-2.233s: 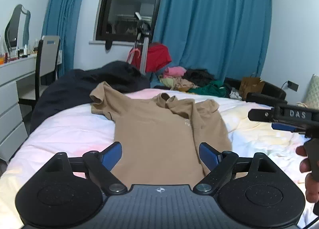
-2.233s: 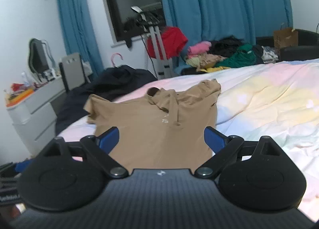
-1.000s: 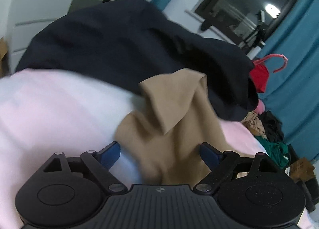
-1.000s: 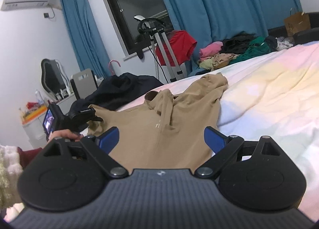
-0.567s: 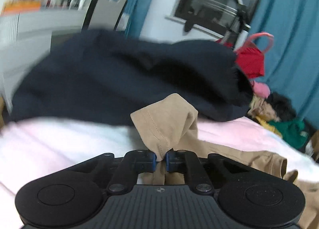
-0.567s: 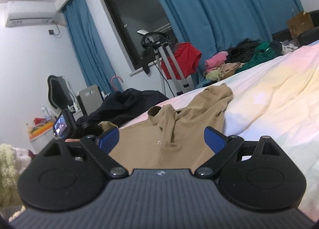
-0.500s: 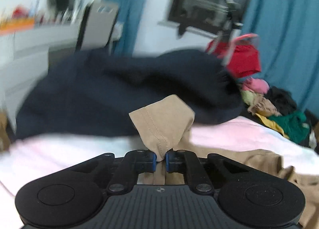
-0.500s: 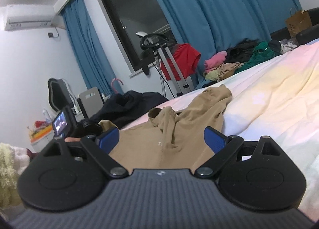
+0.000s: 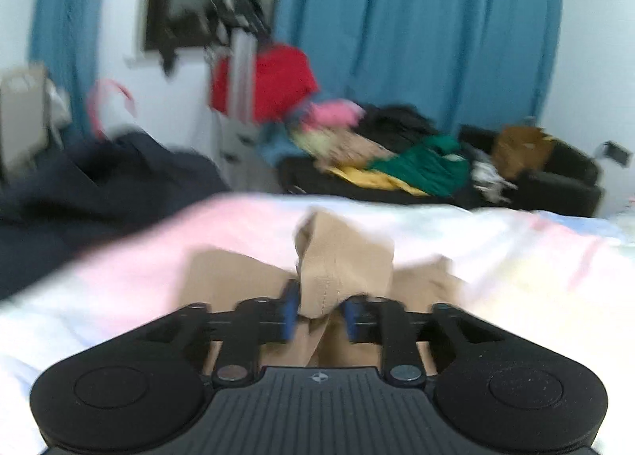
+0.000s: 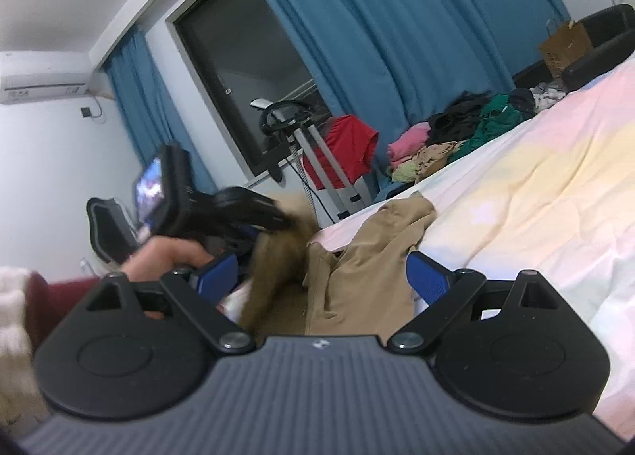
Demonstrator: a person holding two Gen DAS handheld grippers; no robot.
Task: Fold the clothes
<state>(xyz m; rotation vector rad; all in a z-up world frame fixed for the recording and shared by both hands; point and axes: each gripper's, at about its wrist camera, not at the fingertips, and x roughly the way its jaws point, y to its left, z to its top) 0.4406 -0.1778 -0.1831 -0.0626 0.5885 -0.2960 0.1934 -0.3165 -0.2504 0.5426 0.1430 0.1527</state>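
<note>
Tan shirt [image 10: 357, 280], soft, light, lying on the bed [image 10: 535, 193]: left gripper [image 9: 319, 314] is opening around its sleeve hem, best pinched there; right gripper [image 10: 321, 276] is gaping, empty.

You face blue curtains [image 10: 397, 38] flanking a dark window [image 10: 246, 82] — an air conditioner [image 10: 43, 76] high on the white wall, a black sofa [image 9: 555, 181] beyond the pastel-sheeted bed [image 10: 535, 185].
</note>
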